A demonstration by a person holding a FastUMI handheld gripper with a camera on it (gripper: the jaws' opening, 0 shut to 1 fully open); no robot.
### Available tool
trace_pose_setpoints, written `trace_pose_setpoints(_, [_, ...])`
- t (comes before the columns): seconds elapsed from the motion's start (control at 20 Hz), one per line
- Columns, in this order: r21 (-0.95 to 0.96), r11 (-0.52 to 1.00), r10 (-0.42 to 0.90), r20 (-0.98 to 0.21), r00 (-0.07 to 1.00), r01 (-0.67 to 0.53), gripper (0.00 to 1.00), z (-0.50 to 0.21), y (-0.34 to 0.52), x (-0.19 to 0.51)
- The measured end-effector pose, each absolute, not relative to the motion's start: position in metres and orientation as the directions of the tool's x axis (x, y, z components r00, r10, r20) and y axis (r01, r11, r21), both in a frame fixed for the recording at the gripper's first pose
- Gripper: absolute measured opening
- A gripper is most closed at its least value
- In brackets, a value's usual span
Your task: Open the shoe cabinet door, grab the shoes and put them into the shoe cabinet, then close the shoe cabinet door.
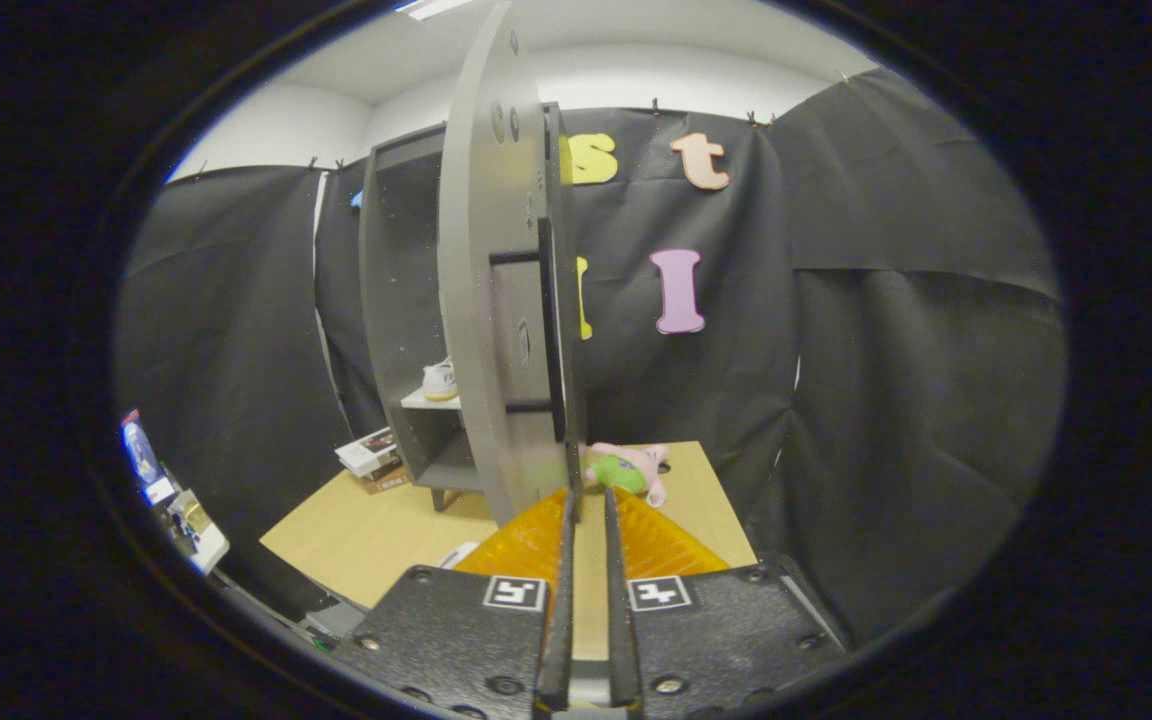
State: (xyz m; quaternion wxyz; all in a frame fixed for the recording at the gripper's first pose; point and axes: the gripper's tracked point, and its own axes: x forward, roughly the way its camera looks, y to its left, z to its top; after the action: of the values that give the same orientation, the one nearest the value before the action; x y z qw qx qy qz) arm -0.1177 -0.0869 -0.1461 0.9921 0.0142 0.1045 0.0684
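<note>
**Shoe stowed, door half-swung: only the closing was left**

The tall grey shoe cabinet (pixel 406 320) stood on the pale wooden desk (pixel 356 540), and it served as the landmark for everything else. Its flat grey cabinet door (pixel 481 300) stood open, turned edge-on toward the camera, with its dark inner brackets and hinge hardware facing right. Inside the cabinet, on the middle shelf, sat a white shoe (pixel 440 381), partly hidden behind the door's edge. Whether a second shoe lay beside it could not be told.

The hand-held gripper (pixel 588 505) had its two fingers drawn nearly together, leaving only a thin slit between them. Their tips reached to the bottom corner of the door, just in front of the cabinet. Whether they pinched the door's lower edge or merely lay against it could not be told, since the tips and the door overlapped there.

Judged from this layout, the opening was done and at least one shoe had been placed, so the closing step seemed to be in hand. The door would need to swing leftward until it sat flush over the cabinet's front.

To the right of the cabinet, behind the door, a pink and green plush toy (pixel 626 468) lay on the desk. To the left of the cabinet's base rested a small stack of books (pixel 374 458).
</note>
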Motion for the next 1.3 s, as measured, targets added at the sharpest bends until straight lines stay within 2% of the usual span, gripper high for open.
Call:
trace_pose_setpoints(0.3, [0.023,0.996,0.093,-0.186,0.978,-0.090,0.78,-0.176,-0.101,-0.152])
trace_pose_setpoints(0.5, [0.039,0.991,0.134,-0.187,0.973,-0.129,0.91,-0.199,-0.077,-0.167])
trace_pose_setpoints(0.85, [0.018,0.976,0.212,-0.269,0.939,-0.215,0.94,-0.256,0.017,-0.166])
trace_pose_setpoints(1.1, [0.034,0.967,0.250,-0.311,0.917,-0.252,0.94,-0.300,0.101,-0.127])
trace_pose_setpoints(1.3, [0.074,0.962,0.270,-0.415,0.869,-0.263,0.94,-0.364,0.167,-0.091])
